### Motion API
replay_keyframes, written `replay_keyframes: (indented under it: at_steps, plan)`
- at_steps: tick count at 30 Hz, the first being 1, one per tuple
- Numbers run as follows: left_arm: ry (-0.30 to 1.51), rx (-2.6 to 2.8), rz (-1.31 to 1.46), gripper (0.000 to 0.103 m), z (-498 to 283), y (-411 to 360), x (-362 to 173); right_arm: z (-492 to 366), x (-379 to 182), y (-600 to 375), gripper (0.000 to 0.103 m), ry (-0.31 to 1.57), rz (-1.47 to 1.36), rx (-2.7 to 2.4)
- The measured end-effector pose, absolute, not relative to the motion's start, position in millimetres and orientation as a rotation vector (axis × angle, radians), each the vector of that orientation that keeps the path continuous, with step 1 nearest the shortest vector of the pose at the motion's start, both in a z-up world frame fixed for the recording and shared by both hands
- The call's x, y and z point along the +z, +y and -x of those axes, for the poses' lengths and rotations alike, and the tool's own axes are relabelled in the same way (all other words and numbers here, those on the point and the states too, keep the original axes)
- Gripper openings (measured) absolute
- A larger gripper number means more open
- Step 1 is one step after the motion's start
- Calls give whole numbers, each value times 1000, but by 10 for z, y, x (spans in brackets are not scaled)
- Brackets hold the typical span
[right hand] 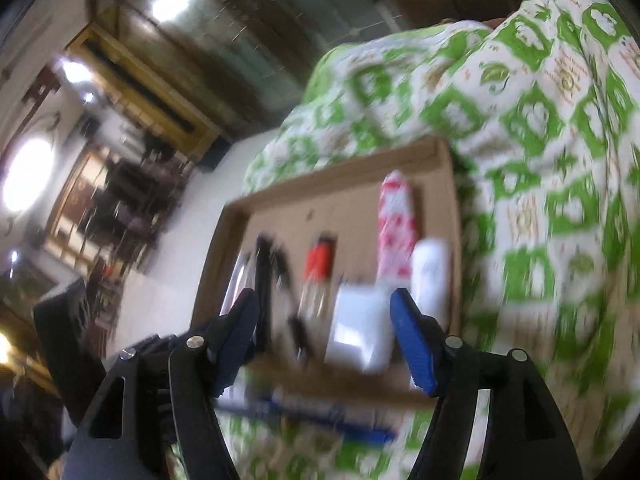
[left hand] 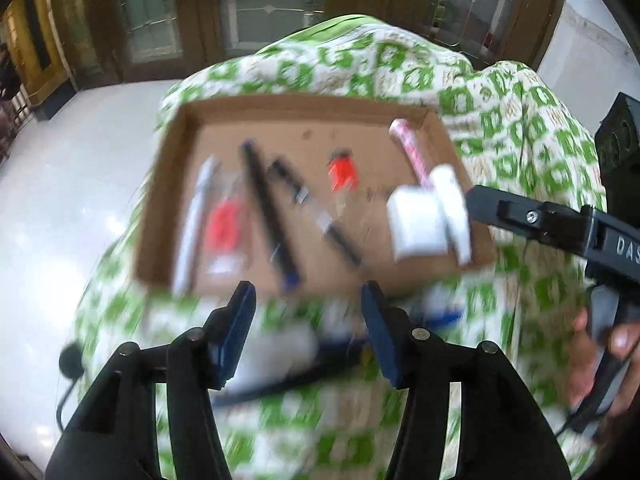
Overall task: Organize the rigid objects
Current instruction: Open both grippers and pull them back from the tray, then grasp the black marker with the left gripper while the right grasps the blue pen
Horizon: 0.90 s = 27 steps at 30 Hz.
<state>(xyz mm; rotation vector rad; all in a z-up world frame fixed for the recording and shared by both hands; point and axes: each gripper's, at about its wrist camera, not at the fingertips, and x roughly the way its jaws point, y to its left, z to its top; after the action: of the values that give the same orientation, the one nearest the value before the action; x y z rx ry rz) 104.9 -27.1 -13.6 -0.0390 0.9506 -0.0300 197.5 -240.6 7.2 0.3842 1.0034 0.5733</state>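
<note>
A shallow cardboard tray [left hand: 168,184] lies on a green and white patterned cloth [left hand: 520,120]. In it lie a white pen [left hand: 196,216], a red item in clear packaging [left hand: 224,224], two black pens [left hand: 272,216], a red lighter [left hand: 342,174], a pink patterned tube [left hand: 412,148], a white box [left hand: 416,224] and a white tube [left hand: 454,208]. My left gripper [left hand: 308,300] is open and empty just before the tray's near edge. My right gripper [right hand: 324,308] is open and empty above the tray's near edge [right hand: 340,376], close to the white box [right hand: 360,332]. Both views are blurred.
On the cloth before the tray lie a blue pen [right hand: 320,416], a grey blurred item [left hand: 280,352] and a black cable [left hand: 280,384]. White floor [left hand: 60,200] lies to the left. A black speaker [left hand: 620,140] stands at the right. Wooden glass doors stand behind.
</note>
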Motion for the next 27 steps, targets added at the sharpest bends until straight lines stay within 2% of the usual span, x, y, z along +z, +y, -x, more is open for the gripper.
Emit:
replay_keyframes:
  at_steps: [3, 8, 11, 18, 23, 26, 27]
  plan:
    - [964, 45, 35, 58, -774, -55, -272, -1726, 36, -2330, 63, 1035, -335, 622]
    - [1032, 141, 116, 58, -542, 244, -561, -1495, -66, -2178, 65, 1080, -290, 644]
    - [1000, 112, 114, 58, -576, 225, -476, -1416, -157, -2065, 65, 1114, -230, 645]
    - [1084, 20, -305, 58, -898, -197, -647, -1391, -394, -1811, 65, 1153, 20, 573]
    - [1127, -21, -392, 58, -1035, -285, -807, -1390, -599, -1672, 65, 1192, 205, 516]
    - [1149, -62, -350, 51, -1105, -322, -789, -1418, -625, -1576, 65, 1157, 311, 495]
    - [1158, -75, -343, 44, -1103, -367, -803, -1426, -637, -1543, 65, 1146, 346, 489]
